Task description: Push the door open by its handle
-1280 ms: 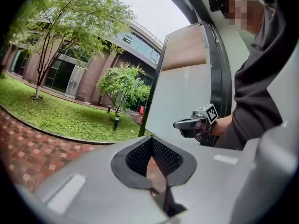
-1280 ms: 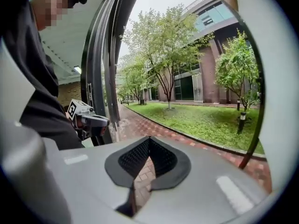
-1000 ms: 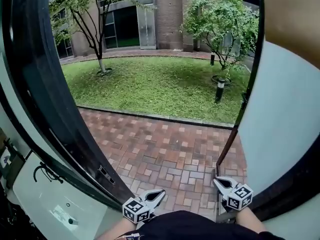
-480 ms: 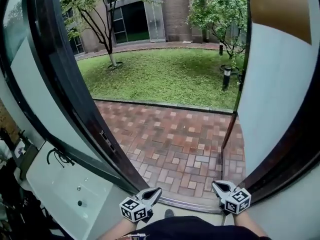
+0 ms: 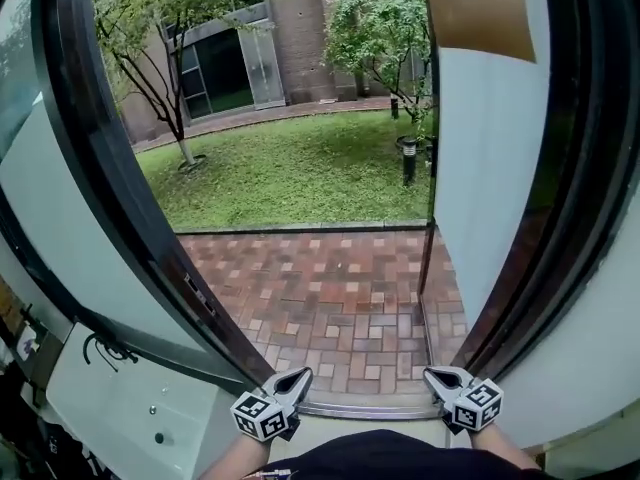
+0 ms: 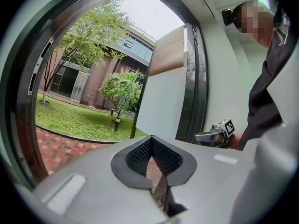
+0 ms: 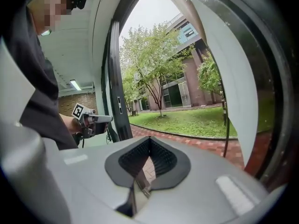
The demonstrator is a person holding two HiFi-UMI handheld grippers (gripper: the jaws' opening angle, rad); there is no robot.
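We judge the push all but finished. The dark-framed frosted-glass door (image 5: 50,228) stands swung wide at our left, its black handle (image 5: 108,351) low beside us. Red brick paving (image 5: 330,298) and green lawn (image 5: 290,173) lie open ahead. The left gripper (image 5: 297,378) and right gripper (image 5: 438,376) hang just above the threshold, fingers clenched on nothing, touching neither door nor handle. Any next move calls only for pressing clenched fingers against that handle to widen the swing.
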